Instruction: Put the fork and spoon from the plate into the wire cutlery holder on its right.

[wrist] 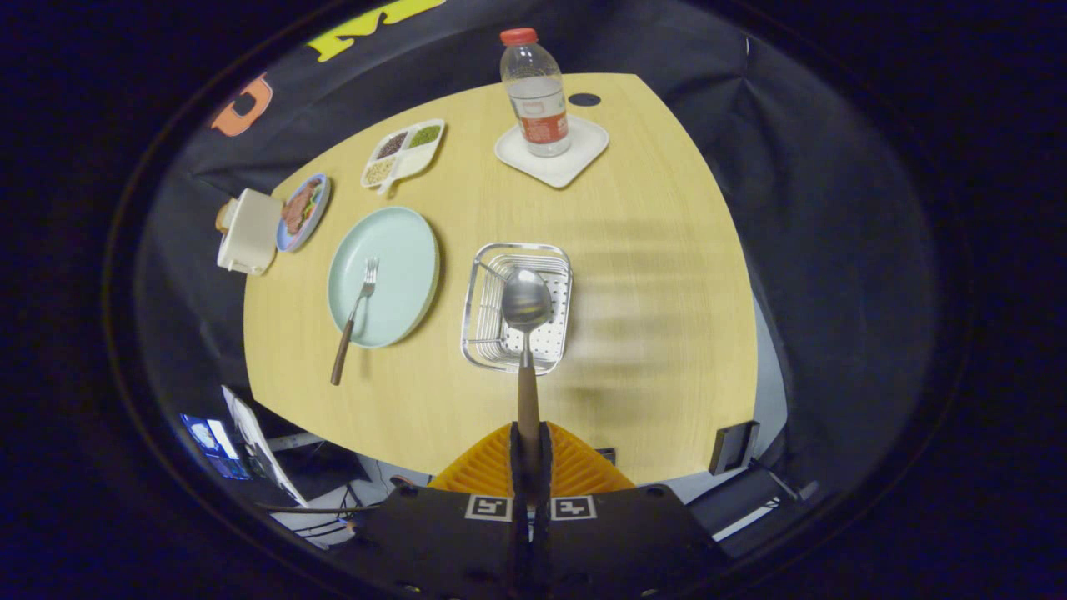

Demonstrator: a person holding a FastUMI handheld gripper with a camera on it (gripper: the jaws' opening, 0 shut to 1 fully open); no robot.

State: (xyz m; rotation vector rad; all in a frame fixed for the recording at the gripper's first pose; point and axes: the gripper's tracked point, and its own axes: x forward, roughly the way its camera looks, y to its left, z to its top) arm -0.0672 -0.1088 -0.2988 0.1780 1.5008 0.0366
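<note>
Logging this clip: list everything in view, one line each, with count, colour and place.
Table: one, light wood.
Plate: one, pale green, left of holder.
Fork: one, brown handle, on plate, handle overhanging the rim.
Wire cutlery holder: one, silver, right of plate.
Spoon: one, brown handle, bowl over holder.
Bottle: one, clear, red cap, on white coaster.
Divided dish: one, white, far side.
Food plate: one, blue, far left.
Cream container: one, beside it.
Fingers: two, orange, shut on spoon handle.

At the frame's bottom centre, the gripper (531, 454) has ribbed orange fingers (575, 467), a black body and two square black-and-white markers.
</note>
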